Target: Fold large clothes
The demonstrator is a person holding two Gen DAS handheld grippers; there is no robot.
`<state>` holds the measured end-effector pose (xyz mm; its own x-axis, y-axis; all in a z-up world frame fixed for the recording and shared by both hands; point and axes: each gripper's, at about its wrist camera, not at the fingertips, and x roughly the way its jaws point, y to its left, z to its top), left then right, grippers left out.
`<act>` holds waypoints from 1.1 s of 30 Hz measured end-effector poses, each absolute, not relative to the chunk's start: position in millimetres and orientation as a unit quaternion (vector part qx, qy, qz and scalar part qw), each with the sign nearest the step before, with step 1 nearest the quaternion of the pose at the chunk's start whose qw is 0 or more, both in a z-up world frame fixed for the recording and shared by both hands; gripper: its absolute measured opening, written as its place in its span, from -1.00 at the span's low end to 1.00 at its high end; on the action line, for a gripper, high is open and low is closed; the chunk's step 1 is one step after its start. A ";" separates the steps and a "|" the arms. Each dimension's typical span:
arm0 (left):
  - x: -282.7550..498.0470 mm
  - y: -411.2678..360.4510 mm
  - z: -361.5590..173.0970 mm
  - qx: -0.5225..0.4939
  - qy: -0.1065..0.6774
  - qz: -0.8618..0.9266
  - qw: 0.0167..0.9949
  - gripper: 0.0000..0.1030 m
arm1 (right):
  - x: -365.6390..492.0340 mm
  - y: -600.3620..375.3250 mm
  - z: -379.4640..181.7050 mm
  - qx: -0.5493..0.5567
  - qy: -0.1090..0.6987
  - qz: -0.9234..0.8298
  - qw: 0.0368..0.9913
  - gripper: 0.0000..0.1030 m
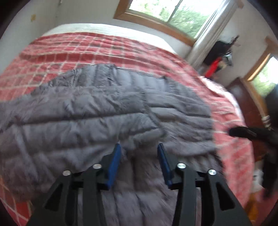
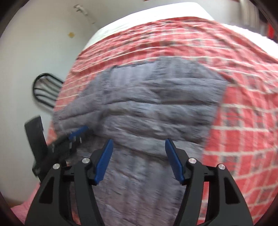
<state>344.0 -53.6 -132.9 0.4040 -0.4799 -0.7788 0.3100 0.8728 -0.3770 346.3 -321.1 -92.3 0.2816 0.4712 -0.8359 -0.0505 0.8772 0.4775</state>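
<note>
White walls [image 2: 34, 57], marked with a small yellowish patch [image 2: 71, 34]. Wide bed [image 1: 107, 28] under a red checked cover [image 1: 104, 50], white at the head. Wood-framed window [image 1: 166, 13] behind the bed, daylight and green leaves outside, pale curtain [image 1: 206, 36] hanging at its right edge. Second window [image 1: 265, 76] on the right wall, also wood-framed. Dark clutter with something red [image 1: 219, 59] in the corner between the windows. Dark wooden furniture [image 1: 243, 93] beside the bed on the right. Black metal chair [image 2: 45, 88] against the left wall.
</note>
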 end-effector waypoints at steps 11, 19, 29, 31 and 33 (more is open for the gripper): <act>340.3 57.0 -115.1 -0.095 0.477 -0.080 0.870 0.04 | 417.0 -220.3 -150.7 0.170 0.638 0.230 0.715 0.22; 338.0 73.2 -114.0 -0.102 0.466 -0.065 0.876 0.04 | 415.4 -212.4 -137.8 0.164 0.607 0.260 0.733 -0.79; 356.0 37.3 -108.4 -0.092 0.457 -0.098 0.879 0.04 | 382.3 -316.9 -85.2 0.192 0.556 0.186 0.787 -0.80; 359.0 26.5 -108.6 -0.084 0.457 -0.107 0.879 0.04 | 372.7 -341.2 -84.4 0.192 0.552 0.164 0.795 -0.80; 362.3 14.7 -109.3 -0.076 0.457 -0.116 0.879 0.04 | 361.9 -366.7 -83.5 0.197 0.548 0.137 0.801 -0.80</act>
<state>362.3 14.7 -109.3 0.5550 -0.2732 -0.7857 0.1352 0.9616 -0.2389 361.9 -366.7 -83.5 0.3624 0.4351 -0.8243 -0.0034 0.8850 0.4656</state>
